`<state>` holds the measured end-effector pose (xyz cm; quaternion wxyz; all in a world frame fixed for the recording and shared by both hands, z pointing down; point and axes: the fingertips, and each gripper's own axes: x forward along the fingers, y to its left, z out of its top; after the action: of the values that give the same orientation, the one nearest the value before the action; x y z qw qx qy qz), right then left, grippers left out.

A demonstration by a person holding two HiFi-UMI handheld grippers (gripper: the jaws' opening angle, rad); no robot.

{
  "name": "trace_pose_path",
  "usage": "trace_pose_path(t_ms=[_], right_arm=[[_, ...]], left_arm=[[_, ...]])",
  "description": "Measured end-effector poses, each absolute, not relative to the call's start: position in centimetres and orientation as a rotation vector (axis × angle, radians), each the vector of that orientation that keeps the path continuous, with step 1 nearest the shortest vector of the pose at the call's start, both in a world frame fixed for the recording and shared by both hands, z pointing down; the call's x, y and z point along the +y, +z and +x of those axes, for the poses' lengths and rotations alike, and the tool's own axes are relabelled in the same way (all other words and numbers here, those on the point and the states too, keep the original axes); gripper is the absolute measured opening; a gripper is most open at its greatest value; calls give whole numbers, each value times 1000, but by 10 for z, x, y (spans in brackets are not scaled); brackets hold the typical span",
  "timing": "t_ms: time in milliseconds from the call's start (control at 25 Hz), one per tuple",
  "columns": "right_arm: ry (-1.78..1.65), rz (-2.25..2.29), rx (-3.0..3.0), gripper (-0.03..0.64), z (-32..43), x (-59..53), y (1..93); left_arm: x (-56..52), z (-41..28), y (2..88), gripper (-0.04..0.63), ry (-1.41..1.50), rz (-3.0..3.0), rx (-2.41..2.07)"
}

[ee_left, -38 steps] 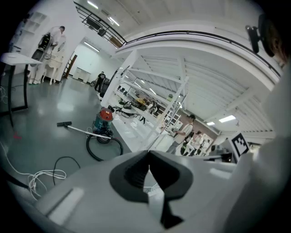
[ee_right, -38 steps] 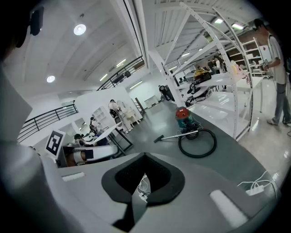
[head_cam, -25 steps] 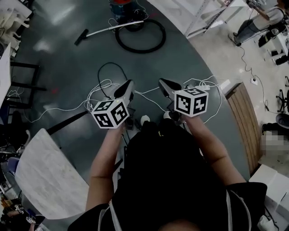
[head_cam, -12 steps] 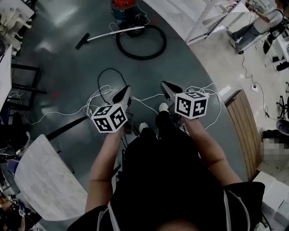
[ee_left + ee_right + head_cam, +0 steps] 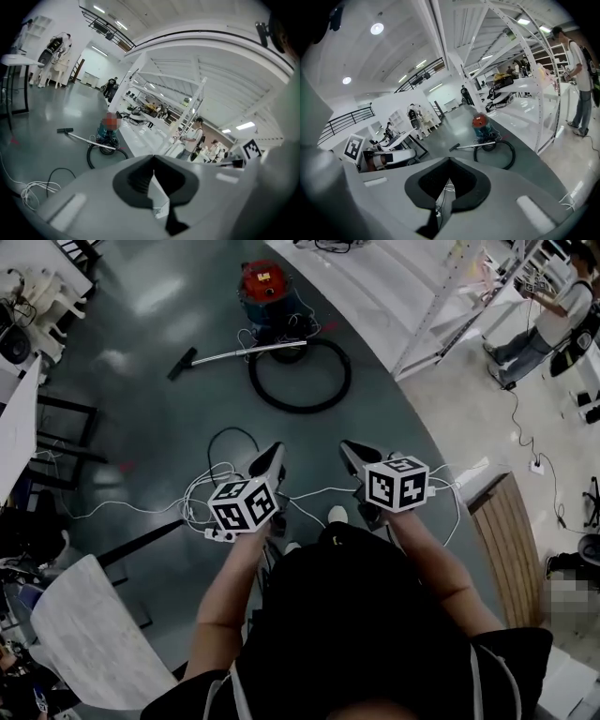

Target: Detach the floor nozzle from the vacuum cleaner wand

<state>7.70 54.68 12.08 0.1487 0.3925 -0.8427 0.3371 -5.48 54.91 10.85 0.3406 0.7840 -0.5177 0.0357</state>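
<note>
Floor nozzle point(image 5: 182, 363), attached to the wand point(image 5: 246, 352), lies nearer than a second ago, yet left gripper point(image 5: 274, 452) and right gripper point(image 5: 349, 450) are clenched, empty; detachment not begun.

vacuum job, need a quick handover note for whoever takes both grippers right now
Left gripper: shut, empty. Right gripper: shut, empty. Both are held out in front of the body, well short of the vacuum.
Vacuum cleaner stands on the floor ahead, with its hose looped beside it. The wand lies on the floor with the floor nozzle on its left end.
Done: nothing yet, the nozzle is on the wand.
Left: walk up, mind the white cables underfoot, hold the wand, pull the nozzle off.
</note>
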Motion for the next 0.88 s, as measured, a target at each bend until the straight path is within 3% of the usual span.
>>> trace_pose_path(t_ms=[480,880], right_arm=[[972,1049,-2437,-2,125,488,130],[984,1054,-2420,-2,133,464,136]], left_arm=[[492,9,109,8,97,2042,-1364],[462,13,118,8,119,2020,-1361]])
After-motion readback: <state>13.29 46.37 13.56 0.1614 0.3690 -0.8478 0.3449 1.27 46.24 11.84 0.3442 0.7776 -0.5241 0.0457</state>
